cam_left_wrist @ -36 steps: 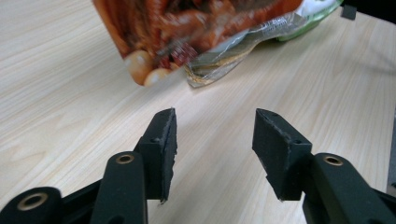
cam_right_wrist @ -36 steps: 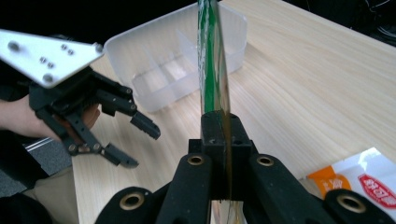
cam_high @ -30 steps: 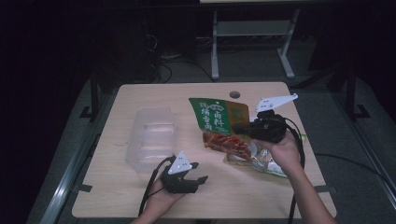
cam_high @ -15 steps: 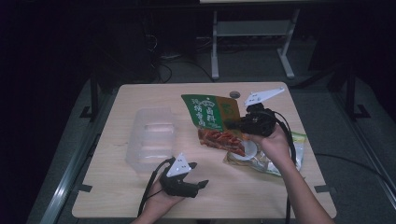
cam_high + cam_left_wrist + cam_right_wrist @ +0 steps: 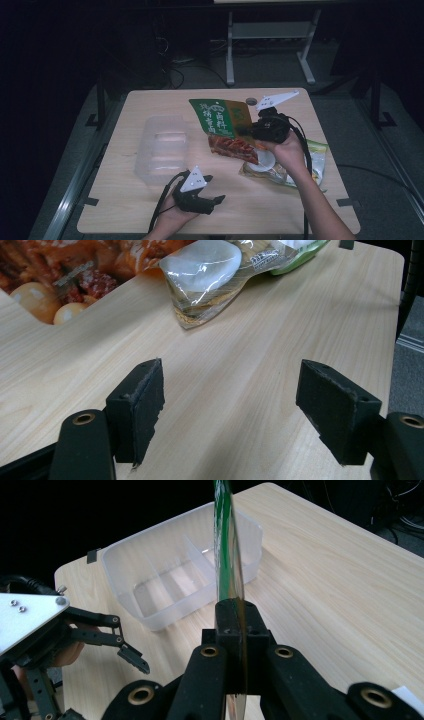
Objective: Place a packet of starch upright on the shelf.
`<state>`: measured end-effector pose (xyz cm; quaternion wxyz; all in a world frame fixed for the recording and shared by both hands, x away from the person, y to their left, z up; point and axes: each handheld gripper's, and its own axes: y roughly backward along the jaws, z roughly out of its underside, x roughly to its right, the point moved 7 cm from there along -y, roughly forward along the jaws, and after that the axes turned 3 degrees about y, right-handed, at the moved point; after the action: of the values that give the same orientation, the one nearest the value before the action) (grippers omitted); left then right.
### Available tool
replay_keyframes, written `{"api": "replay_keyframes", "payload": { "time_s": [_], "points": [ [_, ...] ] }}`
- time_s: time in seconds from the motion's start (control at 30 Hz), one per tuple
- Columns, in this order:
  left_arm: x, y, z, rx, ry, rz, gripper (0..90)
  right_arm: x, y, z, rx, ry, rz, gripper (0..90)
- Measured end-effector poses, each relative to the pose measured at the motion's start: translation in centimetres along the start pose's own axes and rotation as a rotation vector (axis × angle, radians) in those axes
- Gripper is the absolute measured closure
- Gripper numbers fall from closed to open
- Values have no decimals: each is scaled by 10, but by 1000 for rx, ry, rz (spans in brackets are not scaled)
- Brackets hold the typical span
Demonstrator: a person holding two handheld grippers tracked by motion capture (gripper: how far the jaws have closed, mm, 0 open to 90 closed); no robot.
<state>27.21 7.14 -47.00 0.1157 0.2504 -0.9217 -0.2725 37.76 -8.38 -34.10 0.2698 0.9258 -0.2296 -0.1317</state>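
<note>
Jaws of the right gripper [image 5: 250, 131] are clenched on the edge of one green and orange food packet [image 5: 225, 125], which it holds lifted over the table [image 5: 125, 210]. From the right gripper view the two black jaws [image 5: 235, 630] meet with the thin packet [image 5: 226, 545] pinched edge-on between them, rising straight up out of the grip. Jaws of the left gripper [image 5: 216, 200] stand released, wide apart; they have just been opening, and nothing lies between them. The left gripper view confirms this: two black pads [image 5: 140, 405] with bare wood between them.

Count of items on the table: one clear plastic container [image 5: 162, 150], divided into compartments, at the left half of the tabletop; one clear wrapped packet with a pale round piece inside [image 5: 265, 167], lying flat under the right hand [image 5: 287, 150] with a green edge showing at its far side. The held packet hangs above and partly over this second packet; whether its lower edge touches it cannot be told. Food packets therefore number two, containers one.

One left hand [image 5: 172, 215] rests at the near edge of the table, its gripper lying low on the wood, near the container's near end and apart from it. Its view shows the wrapped packet [image 5: 210, 270] ahead, well apart from the pads.
</note>
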Motion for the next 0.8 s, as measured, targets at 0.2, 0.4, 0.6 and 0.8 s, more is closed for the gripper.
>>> {"api": "replay_keyframes", "payload": {
  "time_s": [0.2, 0.4, 0.6, 0.8],
  "points": [
    [0, 0, 0, 5, 1, 0, 264, 0, -10, -8, -7, 6, -3, 896],
    [1, 0, 1, 0, -9, -1, 261, -2, -17, -21, -3, 16, -5, 896],
    [0, 1, 2, -5, 0, 7, 258, -7, -26, -34, 4, 29, -18, 896],
    [-1, 4, 2, -3, -5, 3, 255, -10, -41, -46, 11, 27, -36, 896]
  ]
}}
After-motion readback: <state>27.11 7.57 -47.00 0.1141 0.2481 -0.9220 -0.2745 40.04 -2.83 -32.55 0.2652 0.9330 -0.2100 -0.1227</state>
